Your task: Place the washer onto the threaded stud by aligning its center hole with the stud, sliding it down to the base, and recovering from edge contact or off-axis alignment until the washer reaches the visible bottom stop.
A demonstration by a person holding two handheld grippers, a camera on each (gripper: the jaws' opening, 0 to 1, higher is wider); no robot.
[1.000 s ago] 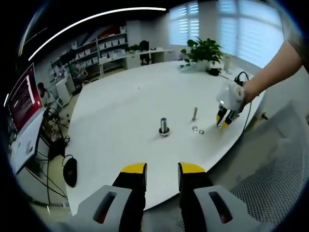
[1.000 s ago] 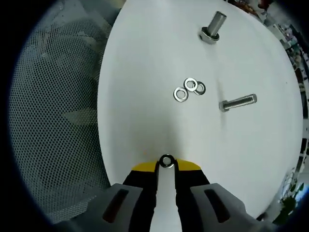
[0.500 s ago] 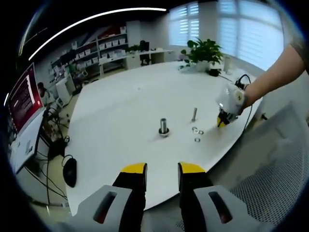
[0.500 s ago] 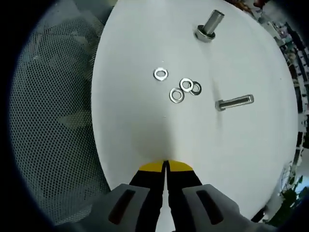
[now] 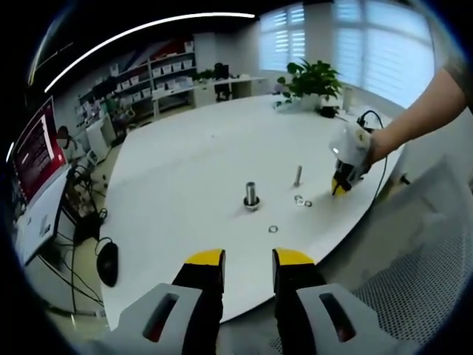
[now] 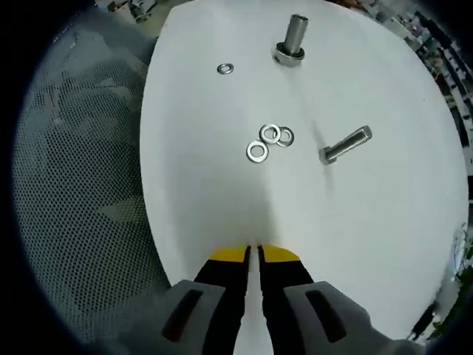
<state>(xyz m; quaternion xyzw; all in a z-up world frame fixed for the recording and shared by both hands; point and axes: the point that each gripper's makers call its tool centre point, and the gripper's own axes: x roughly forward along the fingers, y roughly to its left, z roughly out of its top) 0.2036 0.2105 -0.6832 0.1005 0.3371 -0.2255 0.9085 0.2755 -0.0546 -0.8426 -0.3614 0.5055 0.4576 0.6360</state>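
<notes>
The threaded stud [image 5: 251,194] [image 6: 292,37] stands upright on its round base at the middle of the white table [image 5: 185,170]. One washer [image 5: 273,228] [image 6: 225,69] lies flat and alone on the table, to one side of the stud. Three more washers [image 5: 301,200] [image 6: 270,139] lie clustered between the stud and my right gripper [image 5: 342,188] [image 6: 253,255]. That gripper is shut with nothing between its jaws, hovering near the table's edge. My left gripper [image 5: 247,270] is open and empty, held back off the near edge of the table.
A bolt [image 5: 298,175] [image 6: 346,145] stands on its head beside the washer cluster. A mesh chair [image 6: 74,185] [image 5: 414,281] sits just off the table edge by the right gripper. A potted plant [image 5: 310,78] stands at the far side; a monitor [image 5: 37,159] is at the left.
The washer that sat between the right gripper's tips a second ago is out of them and has travelled across the table to beside the stud. The right jaws have shut empty.
</notes>
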